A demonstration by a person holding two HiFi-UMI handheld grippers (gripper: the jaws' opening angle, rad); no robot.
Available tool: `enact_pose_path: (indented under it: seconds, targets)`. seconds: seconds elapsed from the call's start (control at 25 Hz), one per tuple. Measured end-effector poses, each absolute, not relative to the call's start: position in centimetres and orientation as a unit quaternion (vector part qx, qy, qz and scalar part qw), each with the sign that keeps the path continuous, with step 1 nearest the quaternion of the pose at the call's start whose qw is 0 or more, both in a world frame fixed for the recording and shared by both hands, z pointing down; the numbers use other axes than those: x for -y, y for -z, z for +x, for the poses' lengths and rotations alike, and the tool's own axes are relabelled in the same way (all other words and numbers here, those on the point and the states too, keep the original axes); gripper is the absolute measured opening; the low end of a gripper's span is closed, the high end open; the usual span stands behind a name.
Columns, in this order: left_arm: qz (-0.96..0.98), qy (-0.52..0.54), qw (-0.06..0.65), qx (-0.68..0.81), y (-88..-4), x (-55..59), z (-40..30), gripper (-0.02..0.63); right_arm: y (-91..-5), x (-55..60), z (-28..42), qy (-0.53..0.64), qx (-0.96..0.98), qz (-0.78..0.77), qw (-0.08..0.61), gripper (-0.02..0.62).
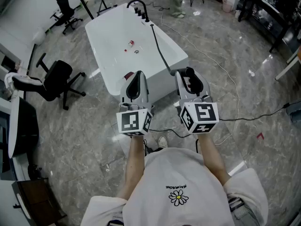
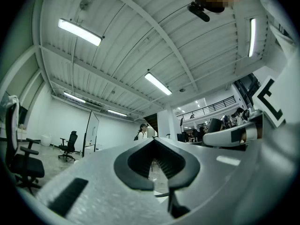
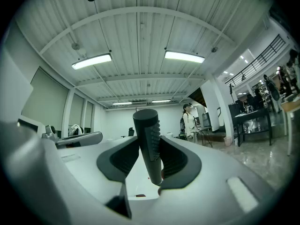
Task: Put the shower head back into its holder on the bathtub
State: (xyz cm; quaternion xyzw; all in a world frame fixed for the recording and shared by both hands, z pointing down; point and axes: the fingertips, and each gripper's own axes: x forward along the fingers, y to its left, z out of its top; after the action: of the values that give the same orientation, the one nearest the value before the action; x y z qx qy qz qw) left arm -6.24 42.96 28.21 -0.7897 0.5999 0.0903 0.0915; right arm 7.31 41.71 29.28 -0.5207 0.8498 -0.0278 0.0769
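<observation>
Both grippers hung short of the bathtub [image 1: 110, 39]: the right gripper [image 1: 189, 75] was clamped on the dark shower head [image 3: 149, 139], well apart from the faucet fittings [image 1: 140, 11] at the far end, and the left gripper [image 1: 137, 77] had its jaws together on nothing. Done well, the head would travel along the rim with the hose [image 1: 160, 51] slack, then line up over its holder, too small to pick out, before release. Only the right gripper view showed the nubbed head between the pads [image 3: 123, 159]; only the head view showed the hose.
</observation>
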Motion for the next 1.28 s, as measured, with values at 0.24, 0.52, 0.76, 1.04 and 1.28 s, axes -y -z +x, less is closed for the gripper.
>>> enact_pose_path:
  seconds: [0.24,0.52,0.76,1.04,1.28]
  targets:
    - [-0.788,-0.091,0.086,-0.602,-28.6,-42.5,-6.4,0.0,-29.3,-41.3,7.3,0.025,-0.851,-0.518,0.075,0.141]
    - [-0.792,-0.09,0.079,-0.599,-28.9,-42.0,-6.9,0.0,-29.4,-40.9,6.9,0.03,-0.85,-0.521,0.075,0.141]
    - [-0.798,-0.083,0.075,-0.592,-29.7,-41.8,-6.8,0.0,-29.7,-40.7,7.0,0.035,-0.848,-0.523,0.082,0.141]
    - [-0.8,-0.08,0.059,-0.592,-30.8,-41.2,-7.6,0.0,-30.0,-39.9,6.9,0.045,-0.846,-0.526,0.081,0.141]
    - [-0.793,-0.084,0.044,-0.602,-32.2,-39.4,-10.0,0.0,-31.1,-37.6,6.0,0.051,-0.843,-0.531,0.072,0.141]
